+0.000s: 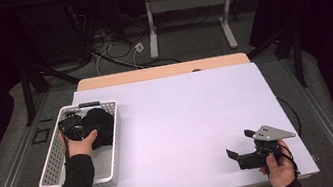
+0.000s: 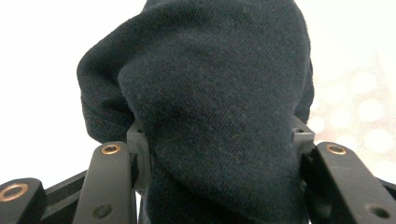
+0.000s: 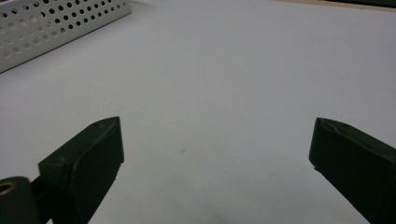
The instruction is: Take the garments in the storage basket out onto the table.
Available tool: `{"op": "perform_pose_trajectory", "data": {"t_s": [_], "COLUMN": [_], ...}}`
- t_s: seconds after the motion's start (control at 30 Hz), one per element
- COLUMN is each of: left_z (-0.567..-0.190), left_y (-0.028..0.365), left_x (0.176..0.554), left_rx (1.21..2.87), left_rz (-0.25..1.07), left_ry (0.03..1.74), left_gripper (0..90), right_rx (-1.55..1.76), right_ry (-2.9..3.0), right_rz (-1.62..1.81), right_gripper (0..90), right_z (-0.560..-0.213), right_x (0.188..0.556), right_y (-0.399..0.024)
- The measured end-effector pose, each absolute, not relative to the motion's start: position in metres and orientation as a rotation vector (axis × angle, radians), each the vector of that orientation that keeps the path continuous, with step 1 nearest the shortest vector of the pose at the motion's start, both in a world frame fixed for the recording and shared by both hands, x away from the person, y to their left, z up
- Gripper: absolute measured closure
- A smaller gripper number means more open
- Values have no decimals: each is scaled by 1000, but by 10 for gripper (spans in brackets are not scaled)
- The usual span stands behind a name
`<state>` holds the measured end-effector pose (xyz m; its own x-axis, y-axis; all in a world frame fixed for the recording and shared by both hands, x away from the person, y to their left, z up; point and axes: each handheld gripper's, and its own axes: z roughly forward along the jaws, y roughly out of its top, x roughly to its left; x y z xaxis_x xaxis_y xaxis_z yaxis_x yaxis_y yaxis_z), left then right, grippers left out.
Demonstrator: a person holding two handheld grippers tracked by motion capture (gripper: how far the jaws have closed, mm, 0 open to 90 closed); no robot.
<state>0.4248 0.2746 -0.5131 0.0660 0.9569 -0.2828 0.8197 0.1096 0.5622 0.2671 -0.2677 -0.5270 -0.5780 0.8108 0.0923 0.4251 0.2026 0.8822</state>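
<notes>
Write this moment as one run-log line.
left gripper: shut on black cloth, in white basket | right gripper: open, empty, over table

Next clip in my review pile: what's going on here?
A person works at a white table with a hand-held gripper in each hand. The left hand-held gripper is inside the basket, closed on a dark cloth. The right hand-held gripper rests open over bare tabletop, holding nothing.

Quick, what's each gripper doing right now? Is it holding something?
Left gripper: closed on the black cloth bundle, over the white basket.
Right gripper: open, holding nothing, above the white table.
</notes>
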Motion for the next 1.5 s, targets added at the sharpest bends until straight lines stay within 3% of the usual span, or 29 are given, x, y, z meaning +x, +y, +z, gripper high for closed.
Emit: {"op": "perform_pose_trajectory", "data": {"t_s": [1.5], "left_z": [-471], "left_y": [284], "left_x": [388], "left_rx": [1554], "left_rz": [412], "left_ry": [1626], "left_gripper": [459], "right_rx": [1148], "right_ry": [2094], "right_rz": [1333], "right_gripper": [28], "right_z": [-527], "right_x": [267], "right_y": [-267]}}
